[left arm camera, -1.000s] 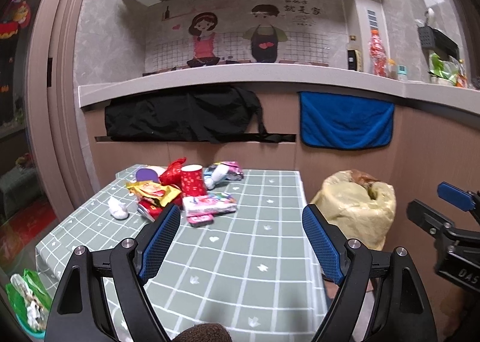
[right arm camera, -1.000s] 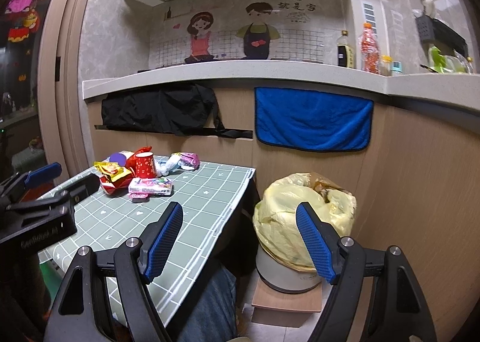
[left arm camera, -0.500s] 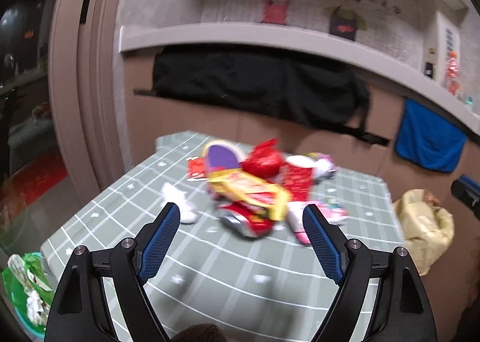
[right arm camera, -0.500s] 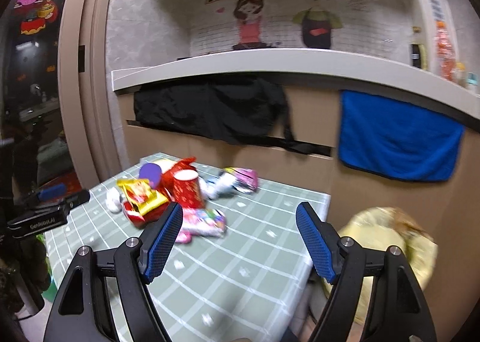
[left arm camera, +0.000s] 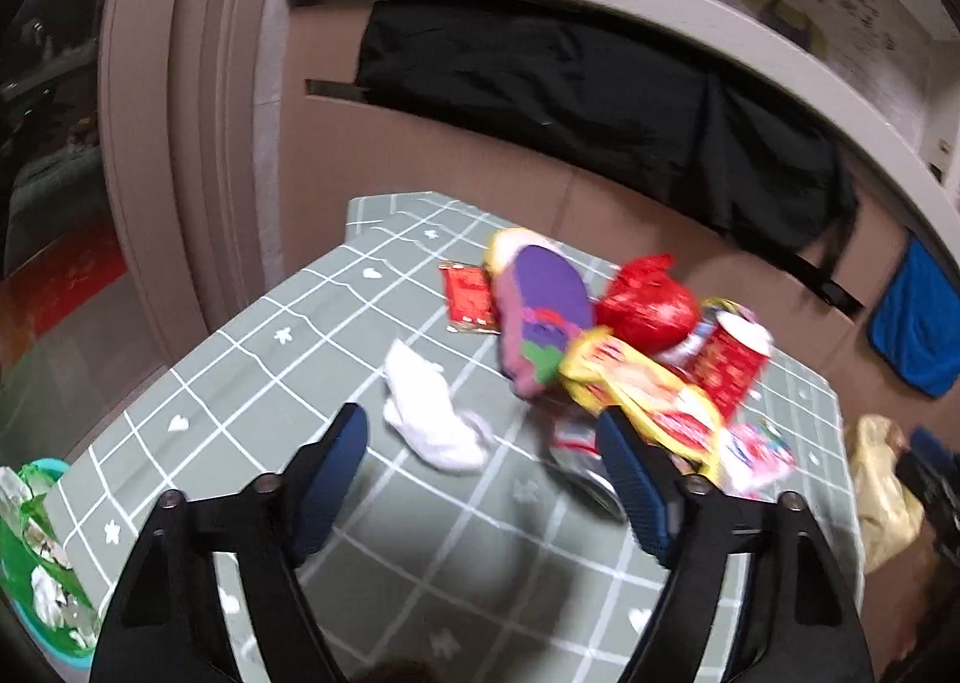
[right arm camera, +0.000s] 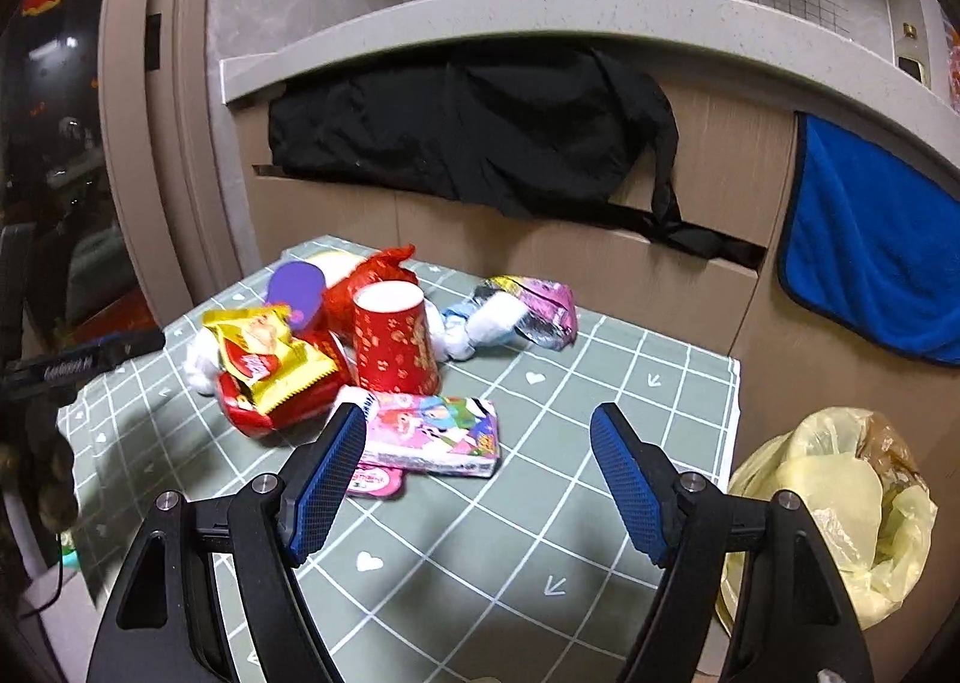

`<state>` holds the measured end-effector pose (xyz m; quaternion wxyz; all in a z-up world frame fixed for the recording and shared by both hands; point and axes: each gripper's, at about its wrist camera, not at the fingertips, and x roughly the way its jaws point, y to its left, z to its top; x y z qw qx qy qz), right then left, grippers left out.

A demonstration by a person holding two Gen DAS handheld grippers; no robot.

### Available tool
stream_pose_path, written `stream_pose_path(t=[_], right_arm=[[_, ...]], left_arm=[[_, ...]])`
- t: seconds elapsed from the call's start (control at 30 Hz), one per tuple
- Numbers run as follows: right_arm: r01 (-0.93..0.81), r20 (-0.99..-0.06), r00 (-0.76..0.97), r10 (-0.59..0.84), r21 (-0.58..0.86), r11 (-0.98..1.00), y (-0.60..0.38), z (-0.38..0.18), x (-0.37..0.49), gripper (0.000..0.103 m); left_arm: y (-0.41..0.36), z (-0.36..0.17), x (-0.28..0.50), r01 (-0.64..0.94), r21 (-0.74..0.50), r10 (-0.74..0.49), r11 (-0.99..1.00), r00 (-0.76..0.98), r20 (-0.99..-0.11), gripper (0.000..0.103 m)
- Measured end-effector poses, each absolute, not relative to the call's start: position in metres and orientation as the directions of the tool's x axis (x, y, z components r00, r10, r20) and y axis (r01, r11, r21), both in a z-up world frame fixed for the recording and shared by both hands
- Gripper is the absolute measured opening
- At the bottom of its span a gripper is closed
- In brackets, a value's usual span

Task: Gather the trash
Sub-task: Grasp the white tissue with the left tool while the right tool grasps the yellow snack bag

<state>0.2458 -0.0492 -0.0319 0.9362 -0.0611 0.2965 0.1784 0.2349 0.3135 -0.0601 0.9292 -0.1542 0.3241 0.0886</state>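
Left gripper: fingers are held spread wide, nothing between them; it is poised above the table's near-left part.
Right gripper: fingers likewise spread and empty, over the table's near-right part.
Nearest item to left gripper: a crumpled white tissue is seen just ahead of the gap, slightly toward the left finger; its long axis runs roughly away from the camera, angled right.
Nearest item to right gripper: a pink printed packet lies flat beside the left finger, long axis crosswise.
Trash pile: red paper cup upright, yellow snack bag, red wrappers, all clustered on the green checked tablecloth.
Destination: a yellow-lined bin is judged the target, right of the table.
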Motion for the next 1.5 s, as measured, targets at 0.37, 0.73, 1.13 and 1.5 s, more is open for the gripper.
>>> stream_pose_path(t=[0.37,0.73,1.13,1.5], right_arm=[[-0.367,-0.599,0.739,0.308,0.026,0.93,-0.044,-0.039,0.266,0.074],[-0.526,-0.62,0.646,0.446,0.062,0.848,0.007,-0.032,0.287,0.074],[-0.734,-0.692,0.496,0.524,-0.012,0.679,0.122,-0.06,0.325,0.074],[-0.715,-0.719,0.449,0.531,0.067,0.696,0.116,-0.069,0.339,0.01]], left_arm=[[0.343,-0.11,0.286,-0.379,-0.26,0.065,0.888,0.663,-0.746,0.069],[0.355,-0.087,0.265,-0.343,-0.317,0.031,0.885,0.721,-0.692,0.012],[0.366,-0.074,0.221,-0.334,-0.303,0.056,0.893,0.749,-0.661,0.011],[0.375,-0.094,0.226,-0.323,-0.391,-0.026,0.862,0.742,-0.669,0.037]])
